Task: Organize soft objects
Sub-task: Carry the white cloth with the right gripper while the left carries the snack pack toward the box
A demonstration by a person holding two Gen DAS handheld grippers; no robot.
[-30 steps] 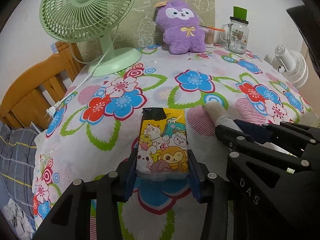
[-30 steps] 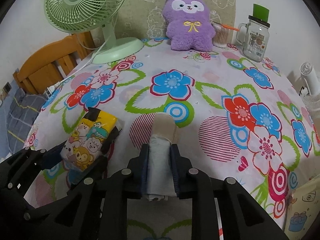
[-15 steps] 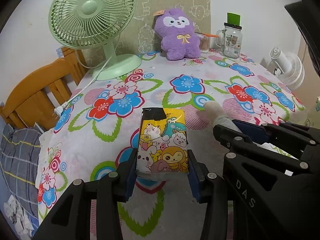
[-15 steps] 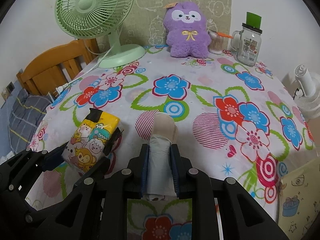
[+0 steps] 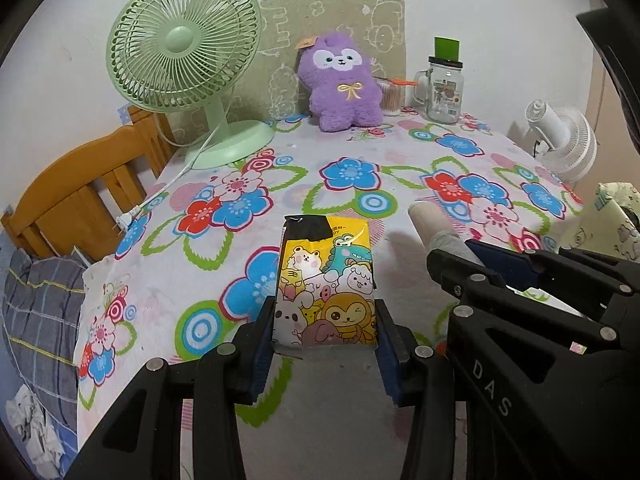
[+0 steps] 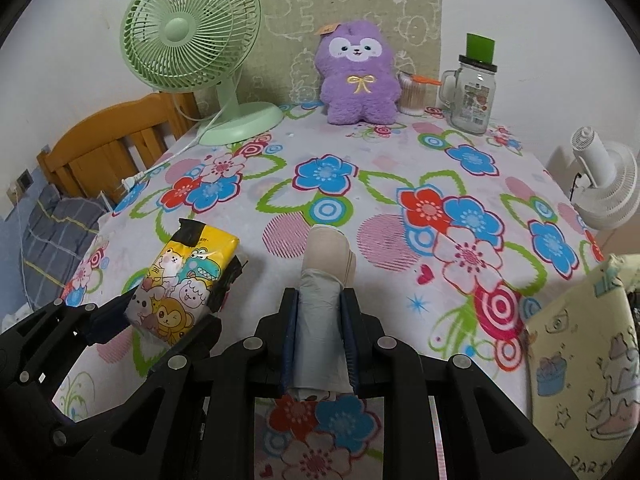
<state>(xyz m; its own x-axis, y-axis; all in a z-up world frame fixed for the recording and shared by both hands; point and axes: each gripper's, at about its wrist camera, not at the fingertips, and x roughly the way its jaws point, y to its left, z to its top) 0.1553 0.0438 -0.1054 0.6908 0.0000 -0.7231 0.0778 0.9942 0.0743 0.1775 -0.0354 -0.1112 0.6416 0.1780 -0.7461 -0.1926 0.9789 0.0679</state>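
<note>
We have the left gripper [image 5: 325, 344] clamped on a yellow tissue pack [image 5: 327, 288] printed with cartoon animals, blue pads pressing both long sides at its near end. The pack is off the table, held above the floral tablecloth [image 5: 224, 264] near the front edge.

Our right gripper [image 6: 319, 340] is closed narrow on a grey-and-beige fabric roll [image 6: 322, 280]; the beige end sticks out past the fingertips, also clear of the cloth. In the right wrist view the two held items sit side by side, pack to the left of the roll, apart and not touching.

At the far edge of the table, against a patterned board [image 6: 360, 12]: purple plush toy [image 6: 358, 76] upright; green desk fan [image 6: 192, 36] to its left, its cord trailing off the left edge; glass jar with green-topped lid [image 6: 472, 88] to the plush's right; a small cup of sticks [image 6: 412, 96] between plush and jar.

Off the table: wooden chair [image 5: 80, 196] left, white fan [image 6: 604, 184] right, cartoon-print bag [image 6: 584, 368] at lower right.
</note>
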